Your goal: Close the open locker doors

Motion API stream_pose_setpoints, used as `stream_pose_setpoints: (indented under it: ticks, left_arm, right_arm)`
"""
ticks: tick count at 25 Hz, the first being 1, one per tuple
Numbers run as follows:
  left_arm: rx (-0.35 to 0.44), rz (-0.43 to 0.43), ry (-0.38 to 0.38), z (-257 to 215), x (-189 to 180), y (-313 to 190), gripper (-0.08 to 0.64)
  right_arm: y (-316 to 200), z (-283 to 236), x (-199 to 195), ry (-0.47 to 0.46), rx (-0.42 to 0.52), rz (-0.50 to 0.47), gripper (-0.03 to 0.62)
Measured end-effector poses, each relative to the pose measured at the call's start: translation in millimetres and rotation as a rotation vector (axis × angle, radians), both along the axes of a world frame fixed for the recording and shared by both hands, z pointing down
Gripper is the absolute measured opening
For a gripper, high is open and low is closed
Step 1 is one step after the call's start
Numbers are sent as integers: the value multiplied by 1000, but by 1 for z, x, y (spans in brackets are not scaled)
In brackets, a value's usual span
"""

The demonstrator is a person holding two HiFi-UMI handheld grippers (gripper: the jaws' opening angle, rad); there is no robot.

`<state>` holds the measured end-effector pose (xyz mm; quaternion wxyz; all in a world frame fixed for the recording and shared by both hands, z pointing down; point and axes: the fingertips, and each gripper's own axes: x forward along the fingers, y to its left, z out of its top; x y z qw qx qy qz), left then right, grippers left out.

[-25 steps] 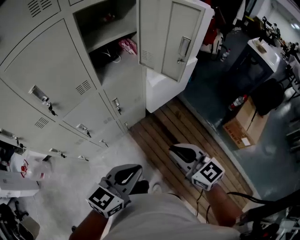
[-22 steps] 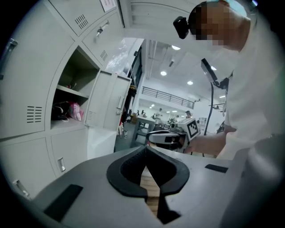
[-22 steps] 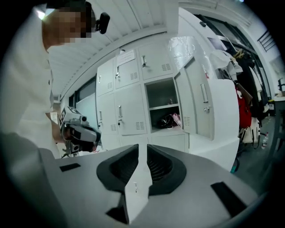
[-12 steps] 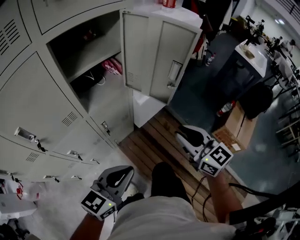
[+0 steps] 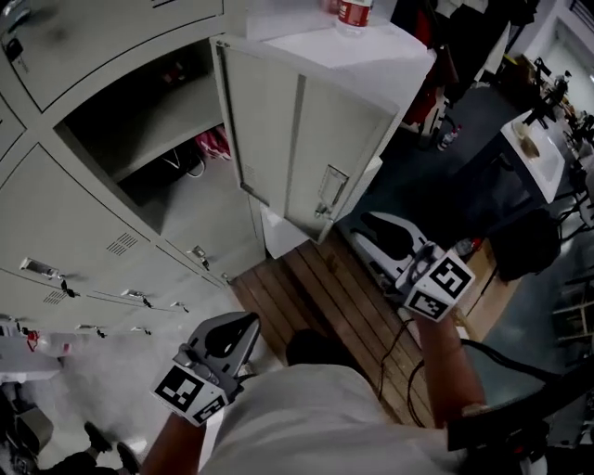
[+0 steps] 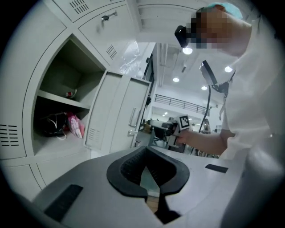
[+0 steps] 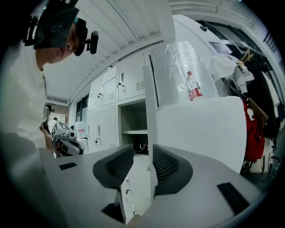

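Observation:
One grey locker door [image 5: 297, 139] stands swung out from the locker bank, handle [image 5: 327, 197] on its outer face. Its open compartment [image 5: 139, 139] holds a shelf, a pink bag [image 5: 215, 144] and dark items. My right gripper [image 5: 371, 225] hovers close in front of that outer face, just right of the handle. Its jaws have just been opening and hold nothing. In the right gripper view the door's edge [image 7: 150, 116] shows through the gap of the right gripper [image 7: 142, 153]. My left gripper [image 5: 243, 325] is low, below the lockers, shut and empty. The left gripper view shows the left gripper [image 6: 145, 151] below the door [image 6: 118, 116].
Closed locker doors [image 5: 83, 241] fill the left. A white cabinet [image 5: 371, 56] with a bottle [image 5: 355, 13] on top stands behind the open door. A wooden pallet floor [image 5: 316, 288] lies underfoot. Dark furniture [image 5: 529, 241] and desks crowd the right.
Both grippers have risen. The right one travelled up and toward the open door's outer face, and its jaws now stand apart. The door looms larger and nearer in the head view.

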<state>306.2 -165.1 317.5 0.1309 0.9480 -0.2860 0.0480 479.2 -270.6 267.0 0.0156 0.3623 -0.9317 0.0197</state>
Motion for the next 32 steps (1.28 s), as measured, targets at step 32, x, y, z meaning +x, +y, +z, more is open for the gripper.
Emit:
stream_pose_setpoints:
  ticks: [32]
  left_arm:
    - [28,-246,-20,-34,49,-21,12]
  right_arm:
    - [-32,-20,-37,-28,-3,-632,132]
